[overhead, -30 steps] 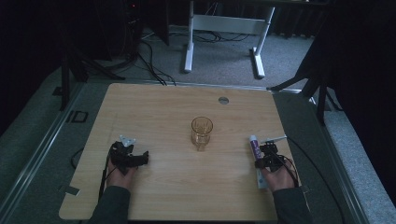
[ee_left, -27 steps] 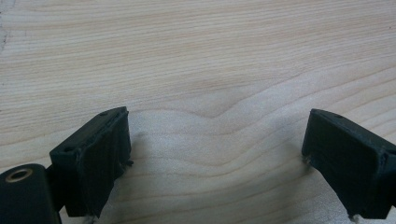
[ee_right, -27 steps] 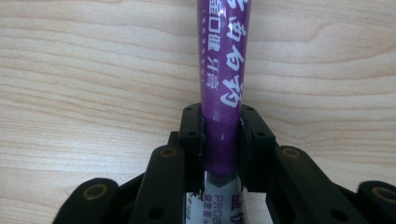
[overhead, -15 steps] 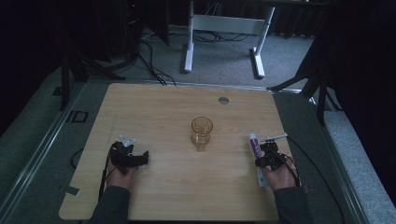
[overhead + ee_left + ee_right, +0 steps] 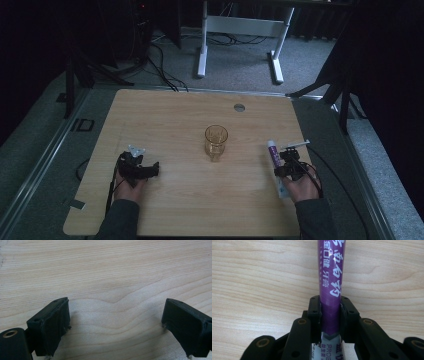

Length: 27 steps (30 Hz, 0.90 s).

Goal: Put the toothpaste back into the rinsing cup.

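A dim room with dark stands and cables surrounds the pale wooden tabletop (image 5: 170, 115). Near its right edge lies a purple toothpaste tube (image 5: 331, 277), and the right tool (image 5: 331, 320) has both jaws pressed against the tube's sides, so the grasp looks made, though the tube is not yet lifted. An amber glass (image 5: 216, 140) stands upright in the middle, empty and well apart from the tube; it is probably where the tube goes, so lifting and carrying remain. The left tool (image 5: 115, 325) rests on bare wood, jaws wide apart, holding nothing.
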Each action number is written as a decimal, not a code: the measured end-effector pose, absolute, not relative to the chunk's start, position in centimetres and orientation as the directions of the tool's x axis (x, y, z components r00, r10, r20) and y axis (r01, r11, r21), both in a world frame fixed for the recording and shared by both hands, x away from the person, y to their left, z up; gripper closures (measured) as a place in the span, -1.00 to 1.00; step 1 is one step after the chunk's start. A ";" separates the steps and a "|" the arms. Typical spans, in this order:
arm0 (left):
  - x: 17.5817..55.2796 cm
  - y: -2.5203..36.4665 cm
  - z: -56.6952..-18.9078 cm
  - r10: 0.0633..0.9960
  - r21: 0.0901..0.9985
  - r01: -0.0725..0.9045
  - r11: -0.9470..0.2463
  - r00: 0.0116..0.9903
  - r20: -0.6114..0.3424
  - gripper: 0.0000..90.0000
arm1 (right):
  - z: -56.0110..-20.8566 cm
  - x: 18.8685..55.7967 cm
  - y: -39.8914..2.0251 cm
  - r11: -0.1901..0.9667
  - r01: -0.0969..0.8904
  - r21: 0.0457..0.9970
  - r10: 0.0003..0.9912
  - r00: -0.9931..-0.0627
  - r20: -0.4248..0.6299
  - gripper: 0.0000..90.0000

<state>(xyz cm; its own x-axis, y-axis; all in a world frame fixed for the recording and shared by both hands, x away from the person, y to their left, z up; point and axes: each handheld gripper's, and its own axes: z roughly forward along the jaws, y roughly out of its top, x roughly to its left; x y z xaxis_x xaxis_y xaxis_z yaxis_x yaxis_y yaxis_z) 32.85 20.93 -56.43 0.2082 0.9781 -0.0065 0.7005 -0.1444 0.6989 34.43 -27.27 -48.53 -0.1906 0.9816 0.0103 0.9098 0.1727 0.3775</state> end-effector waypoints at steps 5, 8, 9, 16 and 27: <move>32.9 20.9 -56.4 0.978 0.699 0.700 -0.144 0.208 -0.007 -0.82 | -48.1 34.6 -27.3 0.181 0.905 0.384 0.980 -0.197 0.001 0.65; 32.9 20.9 -56.4 0.978 0.699 0.700 -0.144 0.208 -0.007 -0.82 | -47.7 34.7 -27.3 0.187 0.903 0.387 0.980 -0.201 -0.003 0.65; 32.9 20.9 -56.4 0.978 0.699 0.701 -0.144 0.208 -0.007 -0.82 | -47.5 34.7 -27.3 0.188 0.902 0.389 0.979 -0.202 -0.003 0.65; 32.9 20.9 -56.4 0.978 0.699 0.701 -0.144 0.208 -0.007 -0.82 | -46.9 35.1 -27.4 0.203 0.897 0.393 0.976 -0.220 -0.003 0.65; 32.9 20.9 -56.4 0.978 0.699 0.700 -0.144 0.208 -0.007 -0.82 | -46.2 35.4 -27.3 0.230 0.883 0.408 0.967 -0.253 0.001 0.65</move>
